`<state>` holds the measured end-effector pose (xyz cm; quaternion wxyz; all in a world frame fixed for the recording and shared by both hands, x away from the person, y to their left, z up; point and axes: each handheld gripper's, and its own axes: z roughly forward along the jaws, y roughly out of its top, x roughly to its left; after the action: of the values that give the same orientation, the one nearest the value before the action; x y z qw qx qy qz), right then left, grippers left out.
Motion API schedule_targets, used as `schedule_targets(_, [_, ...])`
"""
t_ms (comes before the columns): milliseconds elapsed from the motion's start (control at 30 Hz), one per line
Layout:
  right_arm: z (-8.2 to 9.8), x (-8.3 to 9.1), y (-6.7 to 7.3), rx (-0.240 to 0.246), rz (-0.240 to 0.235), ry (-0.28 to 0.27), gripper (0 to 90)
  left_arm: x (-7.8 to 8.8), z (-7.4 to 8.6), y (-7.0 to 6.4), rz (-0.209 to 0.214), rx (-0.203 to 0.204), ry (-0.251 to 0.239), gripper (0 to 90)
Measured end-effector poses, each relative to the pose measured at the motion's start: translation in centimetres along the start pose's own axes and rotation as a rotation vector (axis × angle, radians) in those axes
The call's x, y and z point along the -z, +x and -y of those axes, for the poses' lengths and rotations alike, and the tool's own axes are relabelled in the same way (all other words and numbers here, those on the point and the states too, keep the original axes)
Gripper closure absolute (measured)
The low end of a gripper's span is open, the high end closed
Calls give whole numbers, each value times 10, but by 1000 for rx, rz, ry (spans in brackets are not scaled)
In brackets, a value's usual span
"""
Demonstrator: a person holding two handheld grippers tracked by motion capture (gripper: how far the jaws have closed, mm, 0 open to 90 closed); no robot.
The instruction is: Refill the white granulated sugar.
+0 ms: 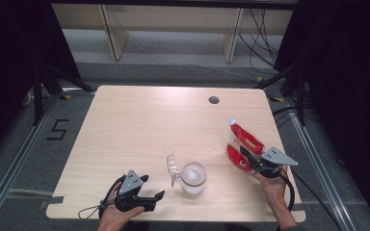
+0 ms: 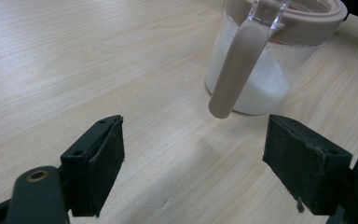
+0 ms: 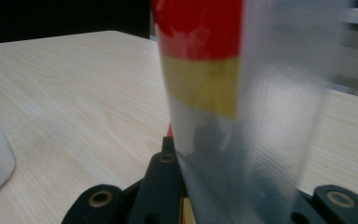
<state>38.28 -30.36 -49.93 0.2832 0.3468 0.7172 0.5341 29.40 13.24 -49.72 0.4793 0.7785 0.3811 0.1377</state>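
Glossy plastic pouch (image 1: 241, 146), clear jar (image 1: 193, 177) (matt lid), wood-grain table (image 1: 139, 125).

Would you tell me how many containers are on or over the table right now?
2: a clear jar of white powder, lid flipped open, near the table's front edge; and a red pouch held by the right gripper at the right side.

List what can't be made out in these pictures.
- Print on the red refill pouch: too small in the high view, blurred and cropped in the right gripper view.
- Right hand-held gripper: pads hidden by the pouch.
- Glass jar: rim cut off by the left gripper view's top edge.
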Motion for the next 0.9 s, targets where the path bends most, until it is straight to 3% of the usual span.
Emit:
schedule_targets(33, [0, 1, 2, -29, 0, 11, 834, 0, 0, 0, -1, 0, 1, 197])
schedule_targets(233, [-1, 0, 1, 4, -11, -1, 807, 1, 0, 1, -2, -13, 2, 197])
schedule_targets(300, [-1, 1, 2, -17, 4, 7, 787, 1, 0, 1, 4, 1, -4, 197])
schedule_targets(333, [-1, 0, 0, 5, -2, 3, 776, 1, 0, 1, 4, -2, -4, 197])
schedule_targets(400, [-1, 2, 3, -16, 10, 15, 757, 1, -1, 1, -3, -14, 1, 197])
schedule_targets(433, [-1, 3, 3, -35, 25, 12, 732, 1, 0, 0, -1, -1, -3, 197])
schedule_targets(467, [-2, 2, 1, -3, 4, 7, 721, 0, 0, 0, 6, 2, -7, 196])
schedule_targets(533, [-2, 2, 1, -7, -1, 1, 708, 0, 0, 0, 4, 1, -6, 197])
schedule_targets(567, [-3, 4, 1, -3, 25, 0, 671, 1, 0, 1, -2, -14, 2, 196])
schedule_targets(700, [-4, 8, 3, -38, 54, 3, 575, 0, 0, 1, 4, 0, -6, 196])
schedule_targets(733, [-5, 9, 0, -14, 46, 0, 556, 1, 0, 1, -4, -10, 1, 196])
schedule_targets(833, [-6, 11, 0, -33, 45, -8, 516, 1, 0, 0, 6, 4, -5, 196])
schedule_targets(900, [-9, 16, 3, -71, 46, -25, 439, 0, 0, 0, 0, -3, -3, 196])
